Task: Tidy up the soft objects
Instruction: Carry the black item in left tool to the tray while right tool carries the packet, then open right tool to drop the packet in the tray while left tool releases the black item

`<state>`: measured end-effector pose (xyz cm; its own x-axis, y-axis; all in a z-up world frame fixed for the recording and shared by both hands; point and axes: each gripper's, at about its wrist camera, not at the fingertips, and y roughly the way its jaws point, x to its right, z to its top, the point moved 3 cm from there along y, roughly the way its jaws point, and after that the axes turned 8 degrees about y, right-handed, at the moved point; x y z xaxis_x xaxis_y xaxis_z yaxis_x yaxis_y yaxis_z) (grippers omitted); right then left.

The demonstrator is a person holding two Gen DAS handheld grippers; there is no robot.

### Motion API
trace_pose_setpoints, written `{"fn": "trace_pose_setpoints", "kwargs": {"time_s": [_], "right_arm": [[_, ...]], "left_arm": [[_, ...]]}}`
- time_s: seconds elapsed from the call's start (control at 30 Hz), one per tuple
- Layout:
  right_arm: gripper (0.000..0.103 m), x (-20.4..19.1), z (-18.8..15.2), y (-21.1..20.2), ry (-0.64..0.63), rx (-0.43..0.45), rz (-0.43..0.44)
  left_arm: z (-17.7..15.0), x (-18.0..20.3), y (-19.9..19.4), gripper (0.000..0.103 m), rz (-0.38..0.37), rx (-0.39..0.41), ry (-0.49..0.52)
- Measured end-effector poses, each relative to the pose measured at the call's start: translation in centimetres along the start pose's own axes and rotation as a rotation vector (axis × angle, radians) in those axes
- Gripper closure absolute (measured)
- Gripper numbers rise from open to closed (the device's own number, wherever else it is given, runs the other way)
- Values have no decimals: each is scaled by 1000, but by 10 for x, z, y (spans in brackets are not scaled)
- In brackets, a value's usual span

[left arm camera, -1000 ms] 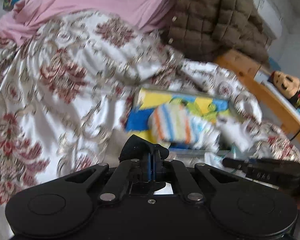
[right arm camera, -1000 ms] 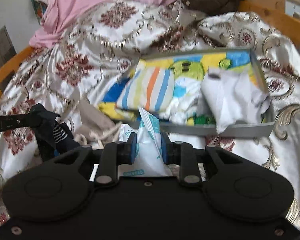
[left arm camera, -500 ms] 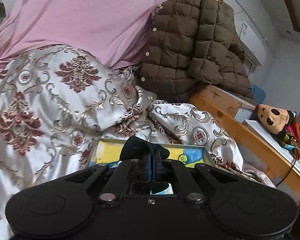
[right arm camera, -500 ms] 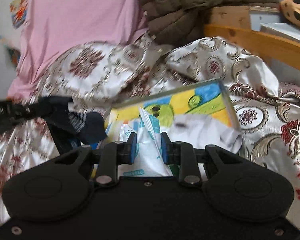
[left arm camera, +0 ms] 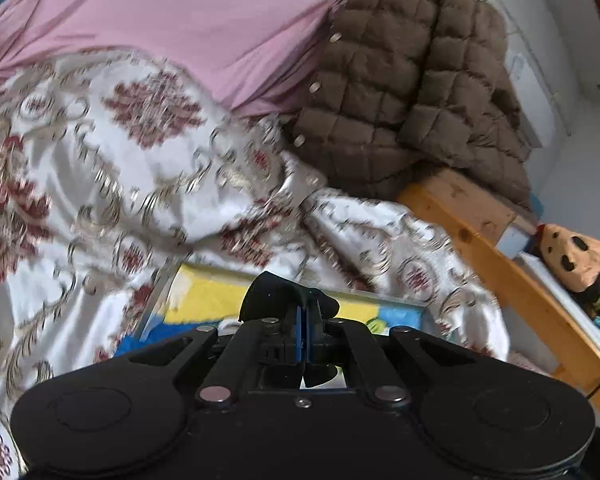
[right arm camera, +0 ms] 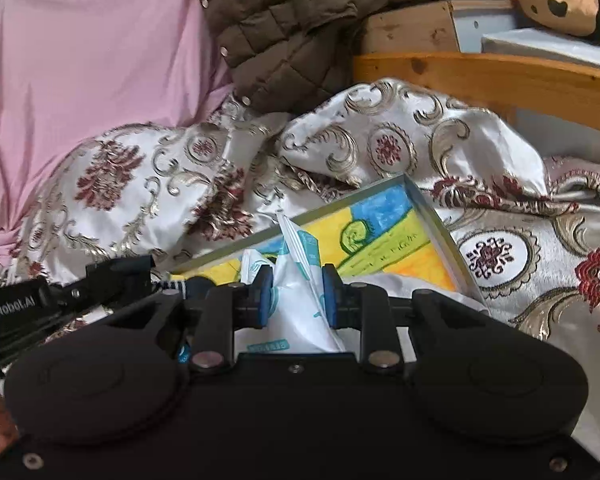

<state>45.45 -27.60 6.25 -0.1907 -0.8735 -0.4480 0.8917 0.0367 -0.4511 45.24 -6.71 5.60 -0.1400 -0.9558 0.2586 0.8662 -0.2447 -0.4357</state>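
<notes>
Both carries look unfinished: the left gripper [left arm camera: 303, 320] is clamped tight on a dark, apparently sock-like cloth [left arm camera: 276, 294] and the right gripper [right arm camera: 296, 296] squeezes a white-and-teal soft plastic packet [right arm camera: 296, 276], both poised over the shallow colourful-bottomed grey tray [right arm camera: 432, 216] on the floral satin bedspread [right arm camera: 140, 168]

A dark sock [left arm camera: 288, 296] is pinched flat between two blue pads, and its bunched top pokes up above them. It hangs over the near left part of the tray [left arm camera: 400, 303]. A white packet [right arm camera: 296, 300] with blue-green print stands upright, squeezed on both sides, with its pointed top sticking up. It sits over the near edge of the tray [right arm camera: 432, 216]. The tray is flat with a low grey rim and a yellow, blue and green picture inside. A white cloth [right arm camera: 404, 282] lies inside the tray, just right of the packet.
</notes>
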Motion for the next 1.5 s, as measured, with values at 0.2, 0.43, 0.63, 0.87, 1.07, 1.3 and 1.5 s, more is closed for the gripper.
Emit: {"fn": "trace_pose_setpoints", "kwargs": {"time_s": [0.2, 0.43, 0.63, 0.87, 1.07, 1.3, 1.5], "right_arm": [[84, 6, -26, 26, 2, -58, -40], [77, 12, -40, 41, 15, -143, -37], [57, 18, -33, 35, 23, -132, -16], [34, 24, -22, 15, 35, -104, 11], [20, 28, -7, -9, 35, -67, 33], [1, 23, 9, -54, -18, 9, 55], [1, 17, 17, -94, -51, 54, 70]], "left_arm": [[-29, -12, 22, 102, 31, -114, 26], [-53, -21, 30, 99, 15, -198, 45], [-54, -21, 23, 77, 2, -174, 35], [-53, -20, 9, 59, 25, -142, 34], [-43, -15, -12, 36, 54, -87, 52], [-22, -6, -50, 14, 98, 15, 41], [-9, 1, -89, 1, 120, 92, 65]]}}
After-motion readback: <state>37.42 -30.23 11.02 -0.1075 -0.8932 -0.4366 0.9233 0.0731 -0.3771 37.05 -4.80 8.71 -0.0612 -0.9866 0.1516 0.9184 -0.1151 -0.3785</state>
